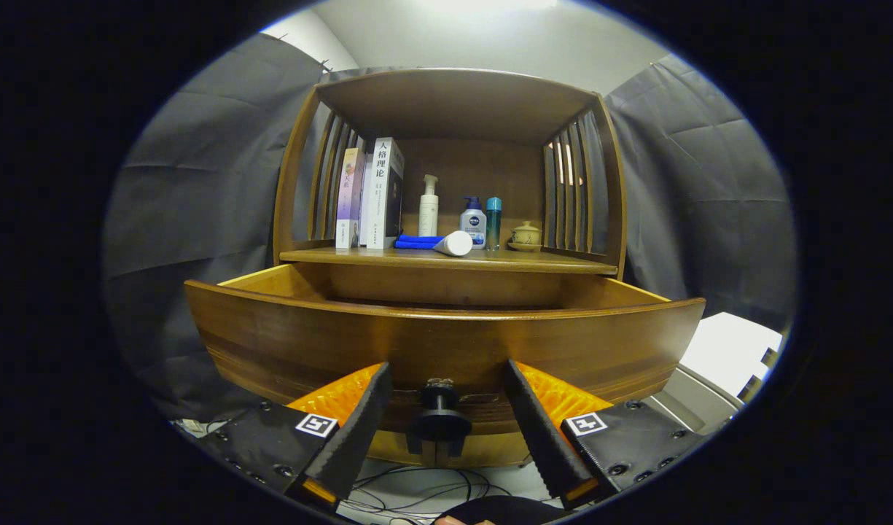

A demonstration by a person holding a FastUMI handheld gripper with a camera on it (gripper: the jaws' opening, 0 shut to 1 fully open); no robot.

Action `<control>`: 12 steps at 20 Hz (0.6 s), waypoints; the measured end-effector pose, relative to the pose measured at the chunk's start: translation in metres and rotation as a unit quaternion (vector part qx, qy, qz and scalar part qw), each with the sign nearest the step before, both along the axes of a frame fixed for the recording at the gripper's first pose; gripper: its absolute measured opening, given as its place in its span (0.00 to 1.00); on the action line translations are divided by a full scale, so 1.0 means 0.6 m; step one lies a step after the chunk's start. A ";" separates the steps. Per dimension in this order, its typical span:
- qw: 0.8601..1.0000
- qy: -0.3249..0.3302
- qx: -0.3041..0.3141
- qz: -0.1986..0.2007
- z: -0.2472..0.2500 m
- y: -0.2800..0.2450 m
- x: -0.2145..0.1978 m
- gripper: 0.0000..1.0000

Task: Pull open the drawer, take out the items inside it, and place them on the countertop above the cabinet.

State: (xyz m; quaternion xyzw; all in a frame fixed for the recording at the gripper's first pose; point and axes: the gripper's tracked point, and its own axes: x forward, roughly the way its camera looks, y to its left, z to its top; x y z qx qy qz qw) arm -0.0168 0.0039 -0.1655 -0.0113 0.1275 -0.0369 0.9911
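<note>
The brown wooden countertop (pixel 490 261) carries upright books (pixel 373 193), a blue folded cloth (pixel 417 241), a white tube (pixel 453 243), bottles (pixel 473 222) and a small ceramic pot (pixel 525 235).

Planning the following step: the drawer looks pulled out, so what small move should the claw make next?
Probably back off the dark round knob and lift over the brown wooden drawer's front: the claw is open around the knob, and the inside is hidden.

- The drawer (pixel 446 343) stands pulled out below the tabletop (pixel 446 259).
- Its knob (pixel 439 417) sits between the spread fingers of the hand-held gripper (pixel 443 408), untouched.
- On the tabletop: books (pixel 369 193) left, tube (pixel 453 243) in front of the bottles (pixel 472 222), pot (pixel 525 235) right.
</note>
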 end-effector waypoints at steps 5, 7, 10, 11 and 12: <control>1.000 0.013 0.021 -0.008 0.002 0.007 0.061 0.98; 0.999 0.022 0.036 -0.013 -0.004 0.010 0.087 0.98; 0.998 0.031 0.051 -0.021 -0.009 0.013 0.115 0.98; 0.998 0.032 0.049 -0.021 -0.010 0.012 0.126 0.98; 0.998 0.034 0.048 -0.022 -0.011 0.012 0.137 0.98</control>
